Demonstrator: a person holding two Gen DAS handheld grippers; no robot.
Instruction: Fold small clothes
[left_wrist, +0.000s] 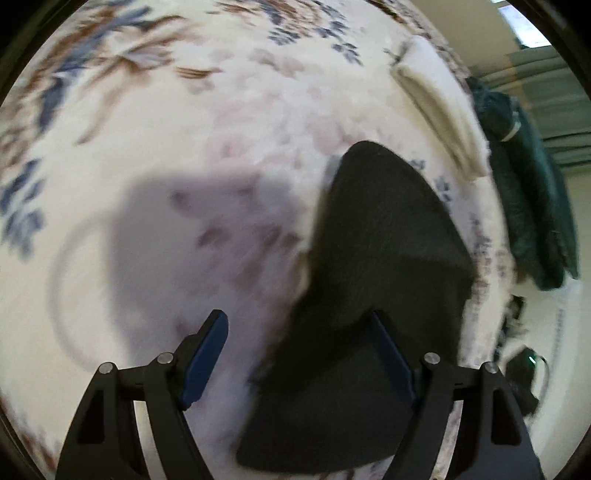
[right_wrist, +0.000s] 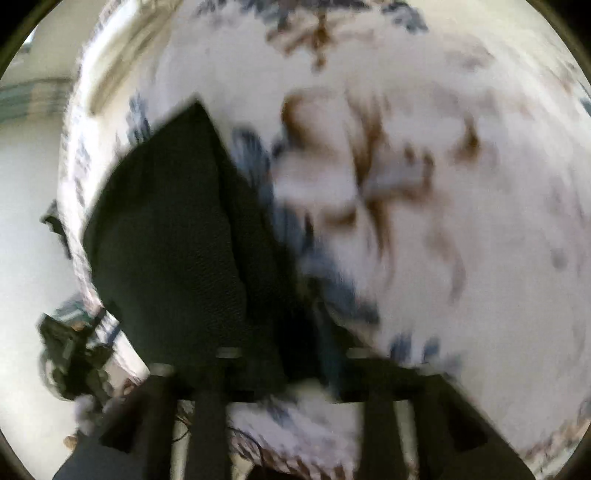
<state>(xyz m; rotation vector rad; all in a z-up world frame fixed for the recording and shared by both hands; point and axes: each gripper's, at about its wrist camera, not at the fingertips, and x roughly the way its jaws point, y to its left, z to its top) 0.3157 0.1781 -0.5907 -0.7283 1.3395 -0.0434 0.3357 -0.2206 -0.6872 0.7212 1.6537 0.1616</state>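
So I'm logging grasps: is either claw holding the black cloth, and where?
Neither. The left claw stands open over the black cloth; the right claw looks open too.

Black cloth (left_wrist: 373, 295) between open left claw (left_wrist: 295, 325)

- A small dark garment (left_wrist: 376, 266) lay flat on a white bedspread (left_wrist: 184, 221) printed with blue and brown flowers.
- It looked black, finely textured, folded over, with one end tapering to a point.
- In the right wrist view the garment (right_wrist: 177, 236) was blurred, showing a straight fold edge.
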